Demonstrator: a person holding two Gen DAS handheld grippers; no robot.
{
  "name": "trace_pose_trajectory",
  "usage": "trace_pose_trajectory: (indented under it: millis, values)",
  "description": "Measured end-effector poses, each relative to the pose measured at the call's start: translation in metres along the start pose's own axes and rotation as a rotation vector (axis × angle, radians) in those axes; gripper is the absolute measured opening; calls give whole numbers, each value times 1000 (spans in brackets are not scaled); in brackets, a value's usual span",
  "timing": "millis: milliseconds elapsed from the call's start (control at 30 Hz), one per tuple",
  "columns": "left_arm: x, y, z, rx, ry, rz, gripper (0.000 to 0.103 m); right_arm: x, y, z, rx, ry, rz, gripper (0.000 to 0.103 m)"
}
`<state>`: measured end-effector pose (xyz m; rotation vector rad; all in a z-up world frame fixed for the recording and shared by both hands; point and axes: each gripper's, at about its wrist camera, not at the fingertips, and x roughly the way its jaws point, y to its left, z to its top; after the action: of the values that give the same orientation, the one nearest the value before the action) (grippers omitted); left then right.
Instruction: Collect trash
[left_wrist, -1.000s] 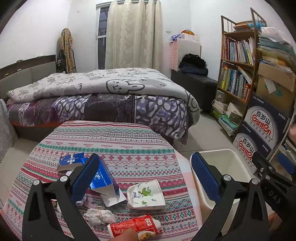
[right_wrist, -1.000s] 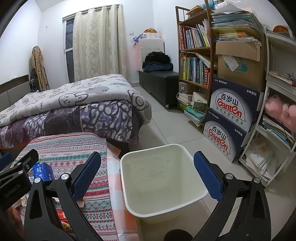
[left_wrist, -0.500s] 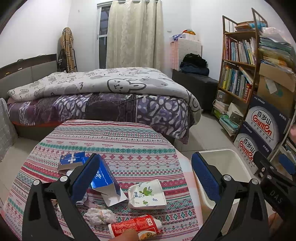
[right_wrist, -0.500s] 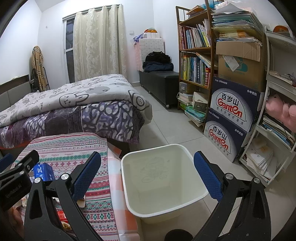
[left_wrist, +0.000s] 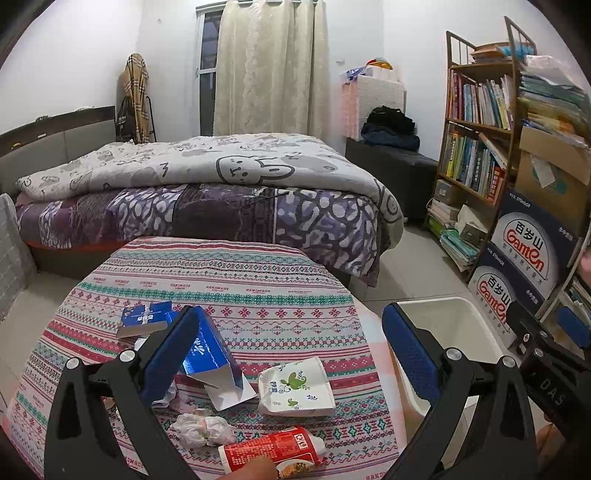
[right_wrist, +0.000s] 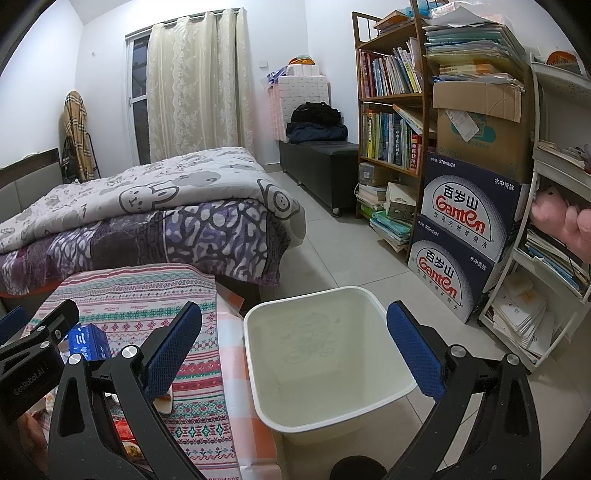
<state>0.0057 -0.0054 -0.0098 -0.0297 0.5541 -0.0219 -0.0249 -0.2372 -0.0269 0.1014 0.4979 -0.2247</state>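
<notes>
Both tongs stand wide apart and hold nothing; the left gripper (left_wrist: 291, 354) hangs above the round table with its striped, patterned cloth (left_wrist: 229, 280), and the right gripper (right_wrist: 295, 347) hangs over the white, square plastic bin (right_wrist: 325, 369) on the tiled floor just beside the table's edge; the bin's inside looks bare. The trash lies on the near part of the table: a torn blue cardboard carton (left_wrist: 210, 354) sits partly behind the left gripper's left finger (left_wrist: 166, 358); a flattened white paper cup with green leaf prints (left_wrist: 295, 387) lies between the two fingers, nearer the camera than their tips; a crumpled white tissue (left_wrist: 203, 430) lies in front of the carton; a red paper cup on its side (left_wrist: 273, 448) lies at the near edge, with a fingertip touching it; a small blue box (left_wrist: 144, 319) lies beyond the carton. The bin stands to the right of all these, behind the left gripper's right finger (left_wrist: 410, 354).
</notes>
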Motion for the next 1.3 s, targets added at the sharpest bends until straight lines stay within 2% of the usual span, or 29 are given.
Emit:
trace_pose_trajectory:
  millis: [600, 767, 867, 1067, 1167, 1200, 1300]
  values:
    - [1, 1, -2, -4, 4, 5, 96, -1, 1, -1, 0, 0, 5, 96]
    - [-1, 5, -1, -16, 6, 16, 96, -1, 15, -1, 3, 2, 17, 96]
    - [-2, 12, 1, -34, 18, 51, 96, -2, 20, 3, 13, 18, 24, 96]
    - [0, 50, -1, -102, 81, 177, 96, 5, 48, 4, -1, 89, 83, 96]
    - [7, 77, -3, -113, 158, 252, 96, 8, 69, 3, -47, 124, 120, 96]
    - [12, 91, -5, -104, 206, 282, 96, 8, 78, 2, -67, 135, 135, 96]
    - [18, 124, -12, -83, 293, 331, 96, 11, 98, 0, -112, 186, 185, 96]
